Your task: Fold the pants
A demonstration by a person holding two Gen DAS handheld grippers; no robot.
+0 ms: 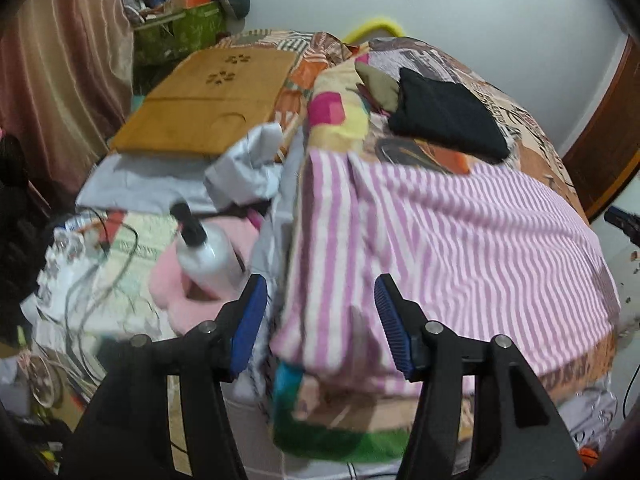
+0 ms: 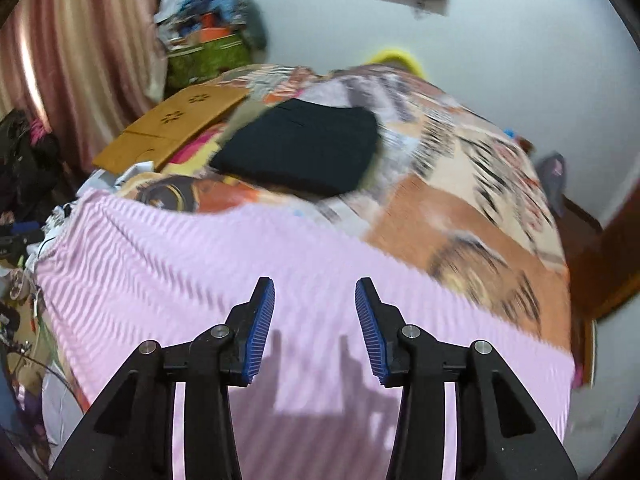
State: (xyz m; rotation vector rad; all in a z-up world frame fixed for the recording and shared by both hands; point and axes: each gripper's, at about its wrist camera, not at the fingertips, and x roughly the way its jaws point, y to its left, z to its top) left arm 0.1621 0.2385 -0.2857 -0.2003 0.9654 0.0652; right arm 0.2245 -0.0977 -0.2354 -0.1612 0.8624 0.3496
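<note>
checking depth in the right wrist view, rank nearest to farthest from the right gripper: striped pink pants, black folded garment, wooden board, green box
1. striped pink pants, just under the right gripper
2. black folded garment, mid-bed beyond
3. wooden board, far left
4. green box, behind the board by the curtain

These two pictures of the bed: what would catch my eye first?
The pink-and-white striped pants spread across the near end of the bed, below both open grippers. Behind them lies a folded black garment on the patterned bedspread, with a wooden board to its left.
</note>
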